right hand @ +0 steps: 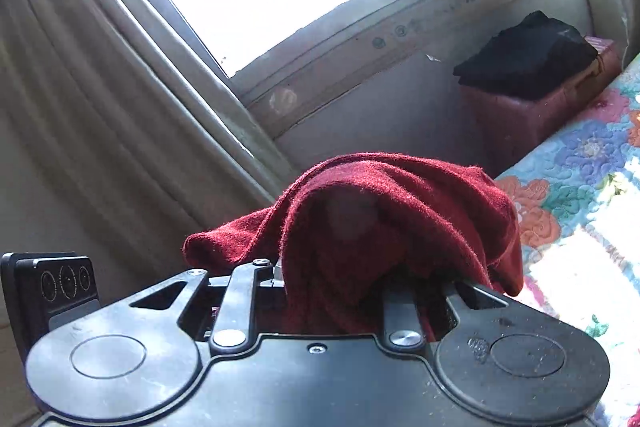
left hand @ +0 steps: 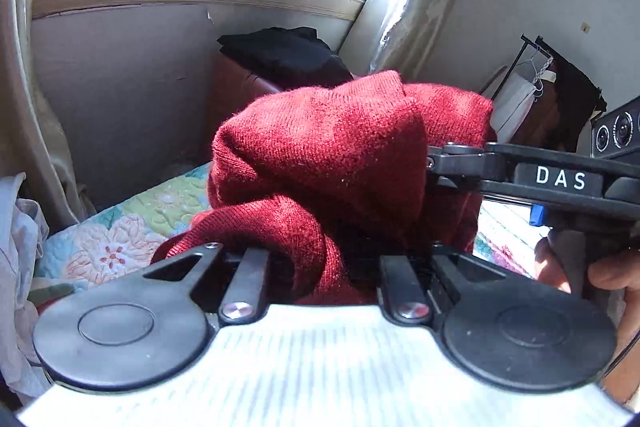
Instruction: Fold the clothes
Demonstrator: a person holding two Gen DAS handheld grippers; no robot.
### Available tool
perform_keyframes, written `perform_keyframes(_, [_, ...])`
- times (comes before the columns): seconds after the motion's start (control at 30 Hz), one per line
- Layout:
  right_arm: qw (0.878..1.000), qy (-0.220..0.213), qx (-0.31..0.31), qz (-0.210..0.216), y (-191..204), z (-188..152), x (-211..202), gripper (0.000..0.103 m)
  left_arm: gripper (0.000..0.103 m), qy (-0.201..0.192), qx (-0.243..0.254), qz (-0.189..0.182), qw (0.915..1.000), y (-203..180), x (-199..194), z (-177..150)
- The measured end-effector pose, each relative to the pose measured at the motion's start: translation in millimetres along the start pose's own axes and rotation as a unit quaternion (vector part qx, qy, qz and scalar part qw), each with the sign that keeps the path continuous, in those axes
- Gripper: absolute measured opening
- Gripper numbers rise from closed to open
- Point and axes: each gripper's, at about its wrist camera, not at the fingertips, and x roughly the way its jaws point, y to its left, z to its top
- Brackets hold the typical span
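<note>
Reaching in from the right of the left wrist view, a bare hand (left hand: 600,279) wraps the handle of the right gripper (left hand: 434,163), whose black body lies nearly level across the picture, its tip buried in a dark red knitted garment (left hand: 320,163). The left gripper (left hand: 340,267) points forward and somewhat downward toward the window wall; its fingertips are hidden under bunched cloth, and its jaws stand almost fully closed on a fold of that garment. From the right wrist view, the right gripper (right hand: 344,279) is likewise draped: the red knit (right hand: 392,211) hangs over its fingers like a hood, so the pads cannot be seen, though cloth runs down between them and the jaws look clamped on it. The garment is lifted above a floral quilted bedspread (left hand: 120,239), stretched roughly sideways between the two tools, its long axis running from one to the other; loose folds sag below.
</note>
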Motion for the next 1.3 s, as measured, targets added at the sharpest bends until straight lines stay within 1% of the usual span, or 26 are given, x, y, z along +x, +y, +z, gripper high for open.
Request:
perform_keyframes(0.03, [1.0,-0.001,-0.03,0.006,0.2,4.1,2.8,0.027,0.012,0.005,-0.004,-0.007,1.0,5.6,7.2,-0.4])
perform_keyframes(0.07, [0.999,0.007,-0.042,0.005,-7.8,5.5,8.5,0.026,0.012,0.015,-0.013,-0.004,0.9998,13.0,18.6,-2.4])
perform_keyframes(0.1, [0.999,0.016,-0.042,0.0,-18.9,5.9,14.8,0.026,0.012,0.028,-0.02,0.002,0.9994,20.8,33.8,-5.5])
perform_keyframes(0.17, [0.998,0.054,-0.008,-0.027,-55.5,-4.3,37.4,0.027,0.015,0.079,-0.026,0.036,0.9959,34.3,79.4,-18.3])
perform_keyframes(0.23, [0.991,0.086,0.03,-0.097,-87.9,-28.8,57.2,0.027,0.014,0.123,-0.007,0.092,0.9881,41.5,119.4,-37.7])
perform_keyframes(0.27, [0.986,0.102,0.031,-0.13,-97.5,-42.0,63.8,0.027,0.014,0.138,-0.003,0.103,0.9851,45.6,134.1,-47.4])
perform_keyframes(0.33, [0.972,0.13,0.029,-0.193,-114.9,-68.6,74.6,0.027,0.014,0.16,-0.01,0.094,0.9827,55.9,157.1,-66.0])
perform_keyframes(0.37, [0.968,0.138,0.037,-0.208,-123.3,-78.3,75.4,0.027,0.014,0.171,-0.012,0.094,0.9807,59.1,165.8,-71.8])
perform_keyframes(0.43, [0.962,0.143,0.053,-0.226,-137.3,-90.1,70.2,0.027,0.014,0.172,0.022,0.112,0.9784,55.2,170.8,-77.4])
perform_keyframes(0.53, [0.95,0.147,0.035,-0.274,-145.4,-93.3,57.7,0.028,0.015,0.156,0.065,0.127,0.9774,49.0,164.6,-74.5])
perform_keyframes(0.57, [0.945,0.145,0.02,-0.293,-144.0,-91.6,55.0,0.028,0.016,0.155,0.066,0.127,0.9775,49.6,162.4,-73.9])
perform_keyframes(0.63, [0.939,0.137,-0.011,-0.315,-140.7,-85.2,49.2,0.028,0.016,0.161,0.047,0.118,0.9787,54.7,158.1,-73.8])
perform_keyframes(0.67, [0.934,0.136,-0.024,-0.328,-139.8,-83.5,47.3,0.03,0.017,0.161,0.043,0.118,0.9789,56.1,155.6,-73.7])
perform_keyframes(0.7, [0.927,0.138,-0.032,-0.346,-139.9,-82.8,46.9,0.038,0.017,0.161,0.044,0.119,0.9788,56.7,153.1,-73.4])
perform_keyframes(0.77, [0.914,0.141,-0.042,-0.378,-140.7,-82.6,45.4,0.041,0.018,0.16,0.041,0.121,0.9788,58.6,148.7,-72.7])
perform_keyframes(0.8, [0.91,0.14,-0.045,-0.387,-141.1,-83.4,42.7,0.041,0.018,0.159,0.037,0.121,0.9791,60.3,147.2,-72.3])
perform_keyframes(0.87, [0.908,0.131,-0.046,-0.395,-138.1,-83.9,34.3,0.041,0.018,0.158,0.028,0.121,0.9796,63.7,144.4,-71.3])
perform_keyframes(0.9, [0.907,0.124,-0.049,-0.4,-134.8,-83.4,29.1,0.044,0.018,0.157,0.023,0.121,0.9798,65.3,143.0,-70.9])
perform_keyframes(0.93, [0.904,0.117,-0.053,-0.407,-131.2,-82.5,24.1,0.044,0.018,0.158,0.019,0.119,0.9801,67.0,141.8,-69.5])
perform_keyframes(0.97, [0.904,0.11,-0.055,-0.41,-127.1,-81.3,18.9,0.044,0.018,0.157,0.019,0.117,0.9805,68.2,140.3,-67.9])
perform_keyframes(1.0, [0.909,0.104,-0.054,-0.399,-122.8,-79.7,13.8,0.045,0.018,0.154,0.02,0.117,0.981,68.9,137.8,-66.5])
perform_keyframes(1.07, [0.927,0.098,-0.043,-0.359,-114.5,-76.4,4.7,0.045,0.018,0.144,0.023,0.118,0.9823,70.1,131.6,-63.8])
perform_keyframes(1.13, [0.95,0.095,-0.032,-0.296,-105.1,-76.7,0.3,0.045,0.018,0.136,0.025,0.115,0.9836,70.7,125.1,-62.2])
perform_keyframes(1.17, [0.956,0.097,-0.033,-0.274,-101.1,-79.1,2.1,0.045,0.018,0.134,0.026,0.112,0.9843,70.3,123.2,-61.9])
perform_keyframes(1.23, [0.962,0.108,-0.035,-0.247,-95.4,-87.1,11.6,0.048,0.019,0.132,0.03,0.103,0.9854,67.9,122.3,-61.8])
perform_keyframes(1.3, [0.965,0.119,-0.036,-0.233,-93.1,-96.1,21.2,0.051,0.024,0.129,0.034,0.098,0.9862,64.0,123.5,-62.0])
